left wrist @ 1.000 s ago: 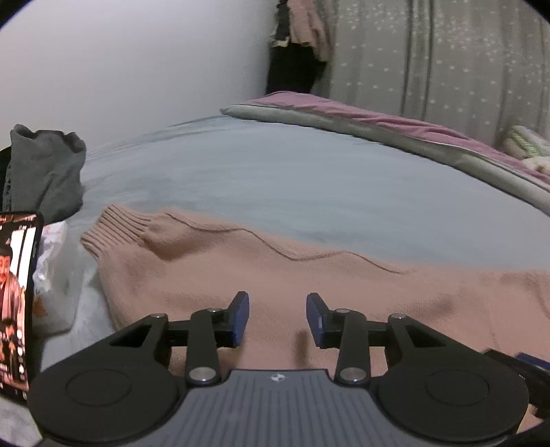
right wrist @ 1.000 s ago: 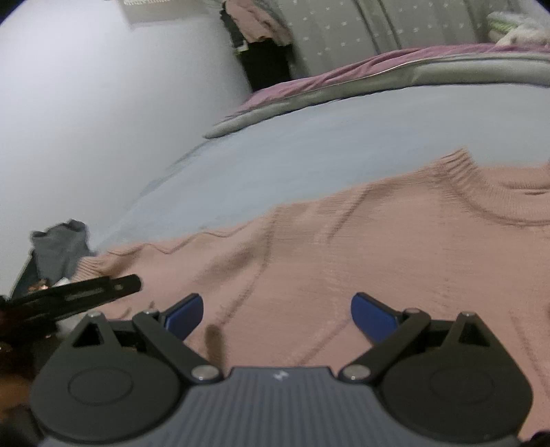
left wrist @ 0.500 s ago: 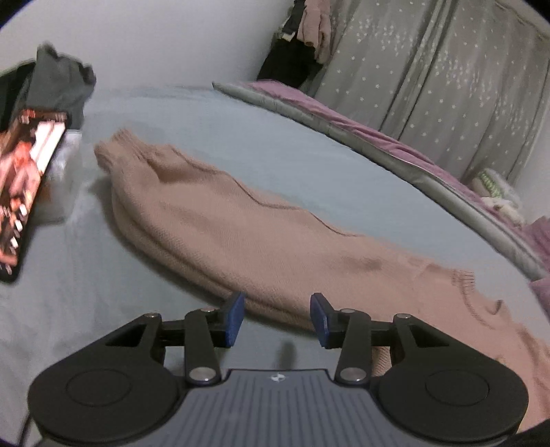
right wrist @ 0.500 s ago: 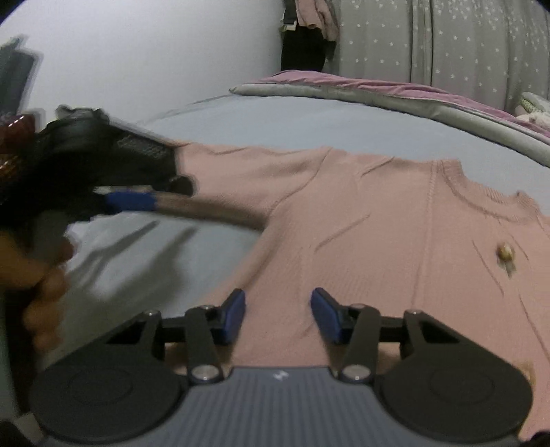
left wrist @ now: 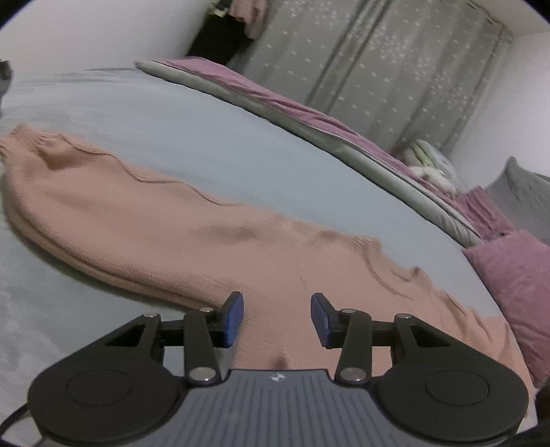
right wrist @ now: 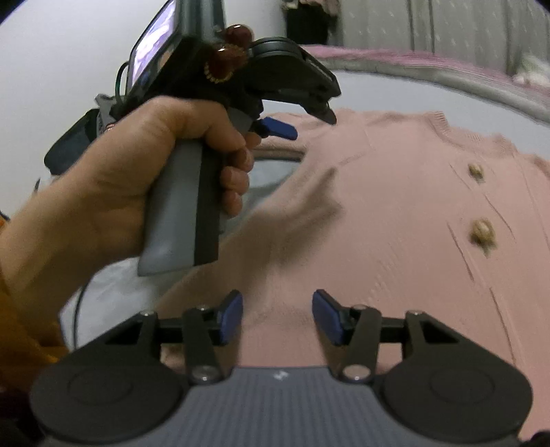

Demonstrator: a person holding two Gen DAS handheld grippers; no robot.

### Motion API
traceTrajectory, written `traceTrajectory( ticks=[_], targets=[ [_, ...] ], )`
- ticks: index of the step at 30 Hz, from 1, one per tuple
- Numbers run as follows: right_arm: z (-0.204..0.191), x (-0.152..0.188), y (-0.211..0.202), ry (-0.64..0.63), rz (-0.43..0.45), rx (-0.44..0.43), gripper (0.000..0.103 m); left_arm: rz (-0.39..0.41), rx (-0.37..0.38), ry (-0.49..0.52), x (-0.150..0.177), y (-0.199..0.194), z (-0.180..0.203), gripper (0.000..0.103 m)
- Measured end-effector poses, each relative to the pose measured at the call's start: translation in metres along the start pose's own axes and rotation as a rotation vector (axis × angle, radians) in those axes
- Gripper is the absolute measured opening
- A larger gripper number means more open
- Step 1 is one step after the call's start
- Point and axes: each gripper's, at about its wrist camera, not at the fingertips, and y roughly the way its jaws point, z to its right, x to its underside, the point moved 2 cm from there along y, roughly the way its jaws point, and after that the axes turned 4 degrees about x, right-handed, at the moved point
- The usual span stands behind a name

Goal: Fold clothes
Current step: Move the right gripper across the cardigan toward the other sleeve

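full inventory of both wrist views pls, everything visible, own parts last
pink knitted cardigan: 1, dusty pink, spread flat on the bed, sleeve stretched out left
round cardigan buttons: 2 visible, beige, down the front placket
grey-blue bed sheet: 1, under the cardigan
mauve quilt with grey edge: 1, along the far side of the bed
mauve pillow: 1, right edge of bed
grey dotted curtain: 1, back wall
hanging clothes: dark and pink, count unclear, far corner
left gripper: 1, black, blue pads, open, over cardigan
right gripper: 1, same, open
left hand: 1, gripping the left gripper's handle
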Motion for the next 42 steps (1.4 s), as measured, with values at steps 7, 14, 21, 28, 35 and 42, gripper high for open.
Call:
traceTrajectory(
  ticks=[7,14,21,28,35,42],
  targets=[
    [0.058,-0.007,-0.042,0.135,0.020,0.083,0.070,-0.053,0.058,0.074,0.018,0.007,0.037,0.050],
    [0.124,-0.015,-0.079,0.240,0.103,0.202,0.078,-0.098,0.104,0.156,0.041,0.010,0.066,0.064],
    [0.214,-0.017,-0.092,0.455,0.161,0.300,0.083,-0.121,0.162,0.221,0.059,0.012,0.089,0.072],
    [0.315,-0.004,-0.091,0.721,0.218,0.375,0.084,-0.152,0.169,0.280,0.076,0.023,0.103,0.082],
    [0.390,0.023,-0.061,1.018,0.237,0.371,0.084,-0.143,0.140,0.375,0.089,0.032,0.113,0.091],
    [0.431,0.042,-0.045,1.207,0.345,0.326,0.084,-0.142,0.133,0.405,0.091,0.033,0.116,0.093]
  ],
)
